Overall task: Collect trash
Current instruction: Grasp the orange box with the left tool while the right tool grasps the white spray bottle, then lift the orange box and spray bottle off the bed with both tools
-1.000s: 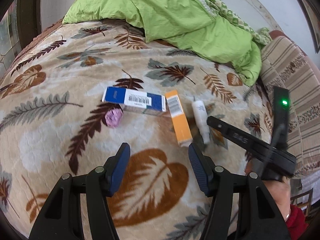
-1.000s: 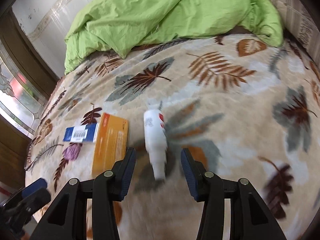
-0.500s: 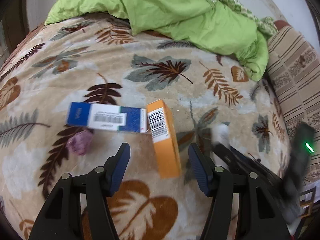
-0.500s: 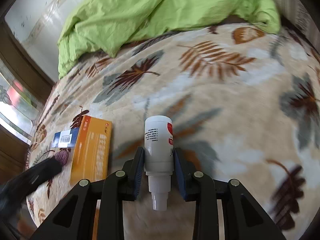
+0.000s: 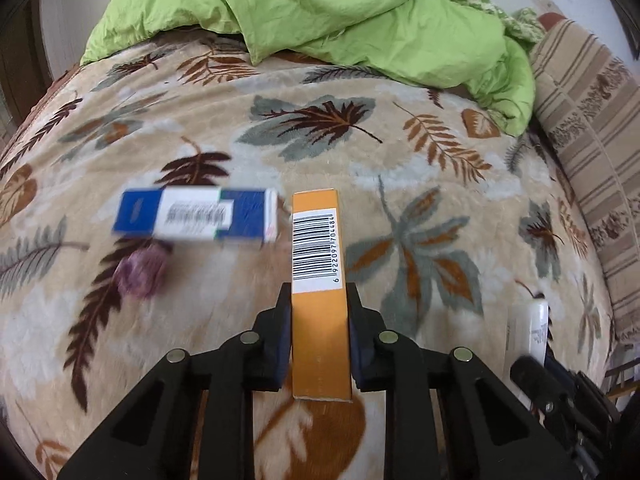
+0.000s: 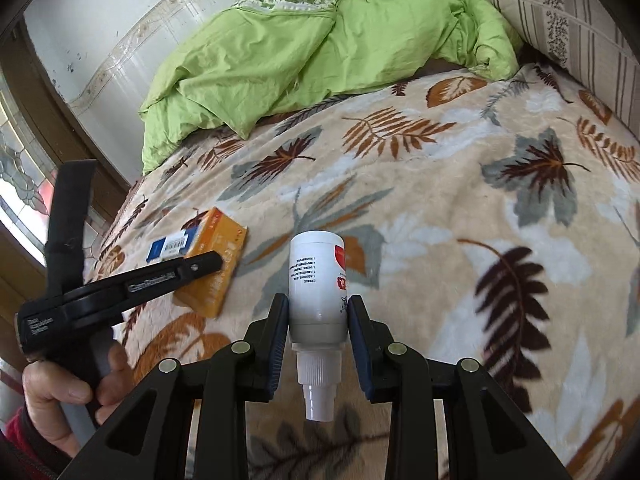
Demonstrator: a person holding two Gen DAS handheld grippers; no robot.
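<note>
1. The left gripper [image 5: 320, 320] has its jaws closing, and their pads already press both long sides of the orange box [image 5: 318, 280], whose barcoded end points away from the hand.
2. The right gripper [image 6: 318, 320] is clamped on the white bottle [image 6: 318, 280], nozzle end toward the camera, base pointing away over the blanket.
3. Just left of the orange box's far end, the blue and white box [image 5: 196, 216] lies flat on the leaf-patterned blanket [image 5: 400, 128], toward the bed's left edge.
4. A crumpled purple scrap [image 5: 142, 272] lies just in front of the blue and white box.
5. A green quilt [image 5: 340, 12] is heaped along the bed's far edge.
6. A person's hand [image 6: 60, 392] grips the left tool's handle.
</note>
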